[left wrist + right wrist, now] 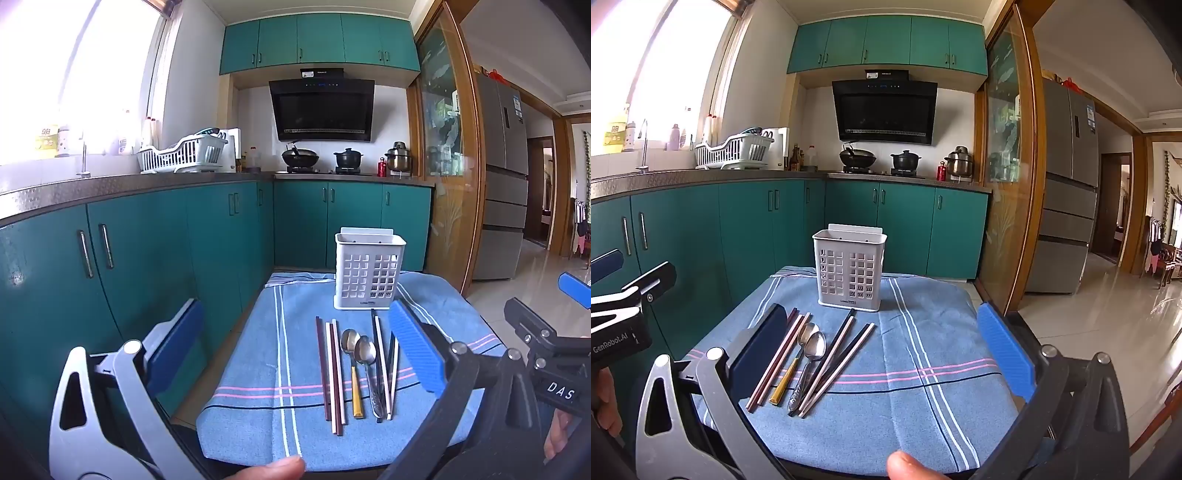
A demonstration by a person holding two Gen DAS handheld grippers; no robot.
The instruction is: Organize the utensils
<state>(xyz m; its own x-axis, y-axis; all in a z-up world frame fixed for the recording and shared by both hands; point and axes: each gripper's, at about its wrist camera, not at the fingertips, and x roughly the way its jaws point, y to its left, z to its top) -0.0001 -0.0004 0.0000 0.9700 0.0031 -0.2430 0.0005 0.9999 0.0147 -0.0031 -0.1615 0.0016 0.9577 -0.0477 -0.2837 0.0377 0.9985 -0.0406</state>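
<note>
A white perforated utensil holder [369,275] [849,271] stands upright at the far side of a blue striped cloth [258,365] [916,391]. In front of it lie several chopsticks [334,373] [779,360] and two metal spoons [364,356] [812,349] side by side; one spoon has a yellow handle [357,393] [783,384]. My left gripper [295,354] hovers above the cloth's near edge, open and holding nothing. To its right my right gripper [882,350] hangs at about the same height, also open and holding nothing. Its dark left finger [757,354] partly hides the leftmost chopsticks.
Teal cabinets [140,251] run along the left and back under a counter with a white dish rack [184,153]. A wok [300,157] and pots sit on the stove. A glass sliding door [1004,184] and a fridge [1067,184] stand to the right. A thumb [273,469] shows at the bottom.
</note>
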